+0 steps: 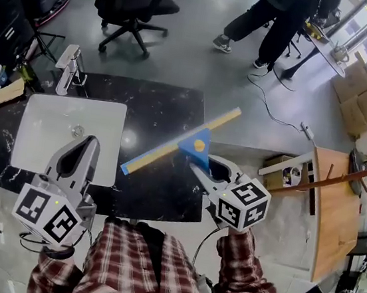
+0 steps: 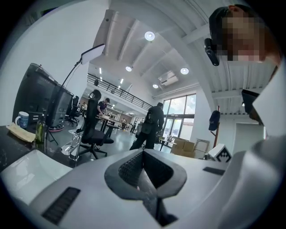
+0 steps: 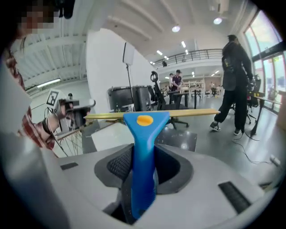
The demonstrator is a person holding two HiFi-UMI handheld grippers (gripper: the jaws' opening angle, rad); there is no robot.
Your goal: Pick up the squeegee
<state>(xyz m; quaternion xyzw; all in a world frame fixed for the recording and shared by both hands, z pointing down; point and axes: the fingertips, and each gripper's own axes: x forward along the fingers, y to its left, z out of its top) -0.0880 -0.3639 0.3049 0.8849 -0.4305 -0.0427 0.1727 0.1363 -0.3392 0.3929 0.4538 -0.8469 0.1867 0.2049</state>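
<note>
The squeegee (image 1: pixel 183 140) has a blue handle with an orange dot and a long yellow blade. It is held up in the air above the black counter (image 1: pixel 165 110), its blade slanting from lower left to upper right. My right gripper (image 1: pixel 201 167) is shut on the blue handle. In the right gripper view the squeegee (image 3: pixel 144 134) stands upright between the jaws of my right gripper (image 3: pixel 144 154), with the blade crosswise on top. My left gripper (image 1: pixel 89 141) hovers by the front edge of the white sink (image 1: pixel 46 118). Its jaws meet at the tip with nothing in them, as the left gripper view shows of this gripper (image 2: pixel 143 154).
A chrome faucet (image 1: pixel 67 69) stands behind the sink. Beyond the counter are a black office chair (image 1: pixel 132 2) and a standing person (image 1: pixel 270 20). A wooden table (image 1: pixel 333 209) and cardboard boxes (image 1: pixel 357 98) are at the right.
</note>
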